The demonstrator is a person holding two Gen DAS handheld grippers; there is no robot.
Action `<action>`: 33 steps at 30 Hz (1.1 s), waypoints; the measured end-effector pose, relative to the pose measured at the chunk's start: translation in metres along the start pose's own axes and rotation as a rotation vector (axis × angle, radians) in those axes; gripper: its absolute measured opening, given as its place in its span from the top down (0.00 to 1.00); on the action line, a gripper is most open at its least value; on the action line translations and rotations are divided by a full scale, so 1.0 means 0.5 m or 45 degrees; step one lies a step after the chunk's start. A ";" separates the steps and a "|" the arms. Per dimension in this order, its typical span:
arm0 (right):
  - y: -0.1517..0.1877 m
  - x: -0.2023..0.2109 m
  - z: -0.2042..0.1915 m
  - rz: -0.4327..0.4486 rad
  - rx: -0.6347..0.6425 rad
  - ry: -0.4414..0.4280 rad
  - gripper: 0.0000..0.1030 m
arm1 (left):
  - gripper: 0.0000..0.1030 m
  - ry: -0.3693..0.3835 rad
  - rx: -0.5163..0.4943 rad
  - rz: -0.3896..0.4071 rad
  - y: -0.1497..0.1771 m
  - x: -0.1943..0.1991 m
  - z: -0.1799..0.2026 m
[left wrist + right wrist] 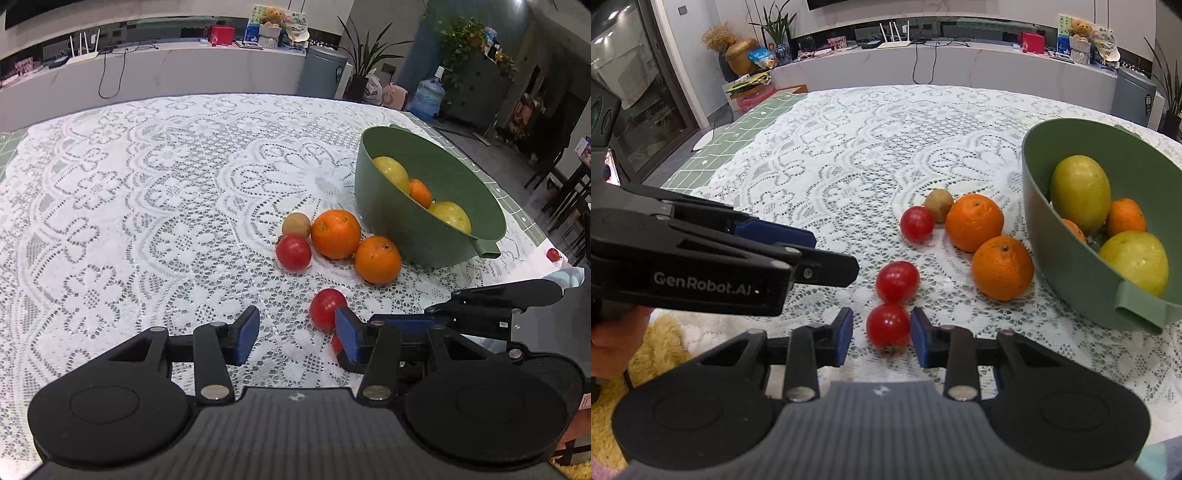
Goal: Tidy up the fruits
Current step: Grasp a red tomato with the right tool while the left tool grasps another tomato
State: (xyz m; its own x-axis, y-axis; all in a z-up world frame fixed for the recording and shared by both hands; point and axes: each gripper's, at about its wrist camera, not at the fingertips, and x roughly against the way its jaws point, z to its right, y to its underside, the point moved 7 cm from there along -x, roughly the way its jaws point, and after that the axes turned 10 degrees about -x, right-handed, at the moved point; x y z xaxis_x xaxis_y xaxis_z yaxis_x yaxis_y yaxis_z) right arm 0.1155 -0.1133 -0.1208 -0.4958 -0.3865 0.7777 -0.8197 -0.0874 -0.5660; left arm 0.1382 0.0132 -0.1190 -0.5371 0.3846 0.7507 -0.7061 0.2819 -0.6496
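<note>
Two blue-padded grippers over the white lace tablecloth

Right gripper brackets a small red tomato, pads not visibly pressing; left gripper gapes empty, its right pad hiding part of a second red tomato. Oranges lie beyond, beside the green plastic bowl
</note>
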 end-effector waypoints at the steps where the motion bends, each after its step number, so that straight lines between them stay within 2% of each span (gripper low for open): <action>1: 0.000 0.001 0.002 0.000 -0.002 0.001 0.70 | 0.45 0.006 0.001 -0.003 0.001 -0.003 0.000; 7: 0.000 -0.013 0.006 -0.033 -0.010 0.032 0.70 | 0.45 0.030 -0.022 -0.020 0.005 -0.018 0.009; 9: 0.001 -0.017 0.009 -0.047 -0.024 0.039 0.75 | 0.45 0.035 -0.029 -0.023 0.007 -0.021 0.012; 15: 0.007 -0.009 0.017 -0.052 -0.033 0.049 0.76 | 0.45 0.043 -0.046 -0.028 0.009 -0.028 0.020; 24: 0.014 0.023 0.072 -0.022 -0.121 0.197 0.75 | 0.45 0.046 -0.065 -0.046 0.007 -0.046 0.031; 33: 0.013 0.011 0.079 -0.039 -0.151 0.182 0.75 | 0.47 0.037 -0.072 -0.054 -0.003 -0.077 0.043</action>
State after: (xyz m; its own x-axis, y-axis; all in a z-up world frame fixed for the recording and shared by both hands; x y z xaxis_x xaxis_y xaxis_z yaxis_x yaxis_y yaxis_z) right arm 0.1186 -0.1523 -0.1308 -0.4986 -0.2501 0.8300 -0.8591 0.0148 -0.5116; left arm 0.1501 -0.0206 -0.1441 -0.4928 0.3967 0.7745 -0.7003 0.3474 -0.6235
